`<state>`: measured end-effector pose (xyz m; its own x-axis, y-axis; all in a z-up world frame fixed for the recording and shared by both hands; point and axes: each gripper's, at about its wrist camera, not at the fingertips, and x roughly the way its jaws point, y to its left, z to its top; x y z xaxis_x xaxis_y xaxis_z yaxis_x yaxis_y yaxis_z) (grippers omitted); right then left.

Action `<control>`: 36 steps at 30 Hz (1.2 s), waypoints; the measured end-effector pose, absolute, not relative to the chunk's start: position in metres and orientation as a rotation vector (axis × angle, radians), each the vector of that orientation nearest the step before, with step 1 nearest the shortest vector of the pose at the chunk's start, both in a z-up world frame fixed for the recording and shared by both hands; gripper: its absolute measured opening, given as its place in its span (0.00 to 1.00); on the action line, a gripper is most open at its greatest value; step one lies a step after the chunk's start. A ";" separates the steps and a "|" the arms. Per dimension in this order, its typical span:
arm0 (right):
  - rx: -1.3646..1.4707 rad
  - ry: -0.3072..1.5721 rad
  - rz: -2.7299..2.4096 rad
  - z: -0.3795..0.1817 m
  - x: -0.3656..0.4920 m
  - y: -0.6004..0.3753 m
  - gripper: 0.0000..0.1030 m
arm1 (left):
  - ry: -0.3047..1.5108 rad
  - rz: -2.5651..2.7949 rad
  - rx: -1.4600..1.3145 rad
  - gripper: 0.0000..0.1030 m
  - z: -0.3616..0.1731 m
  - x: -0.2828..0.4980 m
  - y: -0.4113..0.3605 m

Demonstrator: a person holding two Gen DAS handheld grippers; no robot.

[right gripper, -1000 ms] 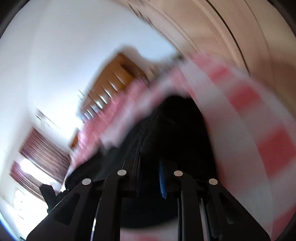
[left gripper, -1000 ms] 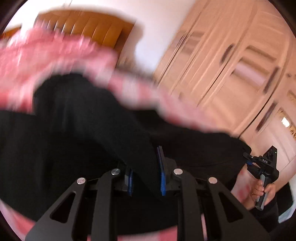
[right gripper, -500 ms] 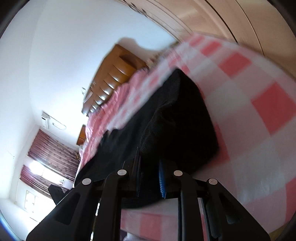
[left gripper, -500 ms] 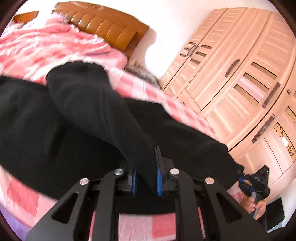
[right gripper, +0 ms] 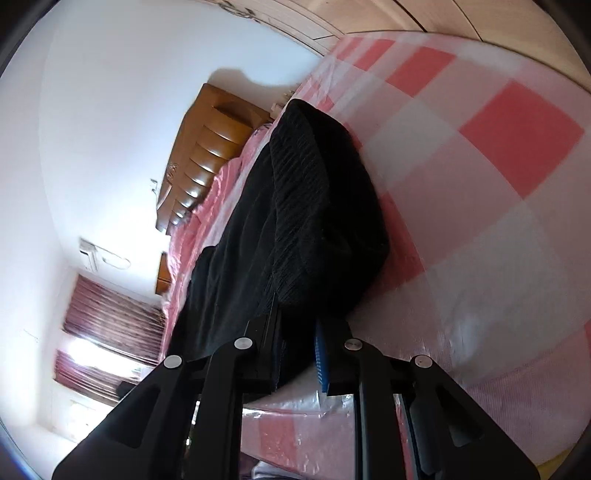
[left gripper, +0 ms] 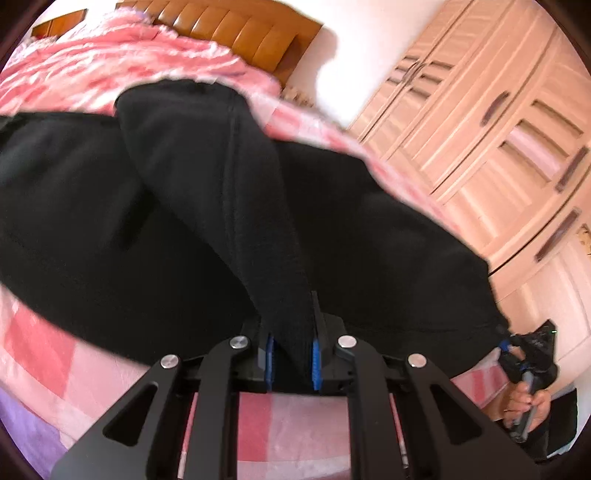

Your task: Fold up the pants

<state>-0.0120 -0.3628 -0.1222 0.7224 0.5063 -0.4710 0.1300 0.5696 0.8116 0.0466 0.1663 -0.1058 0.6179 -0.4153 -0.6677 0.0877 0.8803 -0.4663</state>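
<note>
The black pants [left gripper: 184, 221] lie spread across the pink checked bed [left gripper: 40, 343], filling the middle of the left wrist view. The left gripper [left gripper: 290, 360] is closed on a raised ridge of the cloth, its blue pads pressed against both sides. The right gripper [right gripper: 299, 347] also pinches black fabric at the garment's end, the pants [right gripper: 306, 206] running away from it toward the upper left of its frame.

The likeliest trouble is uneven pulling: if one gripper lifts or travels faster, the cloth could twist, bunch, or slip from the narrow pinch, leaving a crooked fold. The grasped ridge on the left looks thick, possibly more than one layer, though the blur makes that hard to confirm.

Only the left view shows the right gripper [left gripper: 526, 360] from outside, at lower right, with the hand [left gripper: 526, 404] holding it, and the wardrobe [left gripper: 498, 140]. Only the right view shows the curtained window [right gripper: 107, 332] at lower left. The wooden headboard [left gripper: 236, 33] appears in both.
</note>
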 end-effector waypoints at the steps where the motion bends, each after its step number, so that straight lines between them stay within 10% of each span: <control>1: 0.951 0.760 0.242 -0.119 -0.012 -0.362 0.17 | 0.848 -0.302 -0.438 0.14 -0.108 0.044 0.170; 11: 0.878 0.797 0.188 -0.105 -0.025 -0.358 0.31 | 0.870 -0.287 -0.467 0.32 -0.105 0.040 0.179; 13: 0.869 0.769 0.161 -0.097 -0.037 -0.365 0.69 | 0.852 -0.251 -0.448 0.57 -0.099 0.033 0.183; 15: 0.851 0.727 0.144 -0.091 -0.045 -0.370 0.81 | 0.835 -0.229 -0.435 0.63 -0.093 0.026 0.187; 26: 0.808 0.823 0.147 -0.104 -0.006 -0.355 0.80 | 0.850 -0.260 -0.501 0.69 -0.093 0.039 0.183; 30: 0.816 0.806 0.113 -0.106 0.010 -0.353 0.67 | 0.846 -0.257 -0.483 0.71 -0.095 0.040 0.178; 31: 0.795 0.810 0.071 -0.108 0.010 -0.353 0.48 | 0.845 -0.255 -0.480 0.71 -0.095 0.040 0.178; 33: 0.825 0.784 0.073 -0.113 0.005 -0.355 0.43 | 0.842 -0.252 -0.465 0.69 -0.095 0.039 0.175; 35: 0.857 0.741 0.073 -0.116 -0.002 -0.357 0.38 | 0.841 -0.249 -0.448 0.45 -0.096 0.037 0.172; 36: 0.855 0.722 0.067 -0.114 -0.004 -0.356 0.36 | 0.857 -0.278 -0.459 0.15 -0.099 0.038 0.170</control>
<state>-0.0037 -0.3564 -0.1144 0.7635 0.3315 -0.5543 0.2240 0.6690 0.7087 0.0376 0.1698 -0.0988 0.6274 -0.4137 -0.6597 0.0531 0.8680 -0.4938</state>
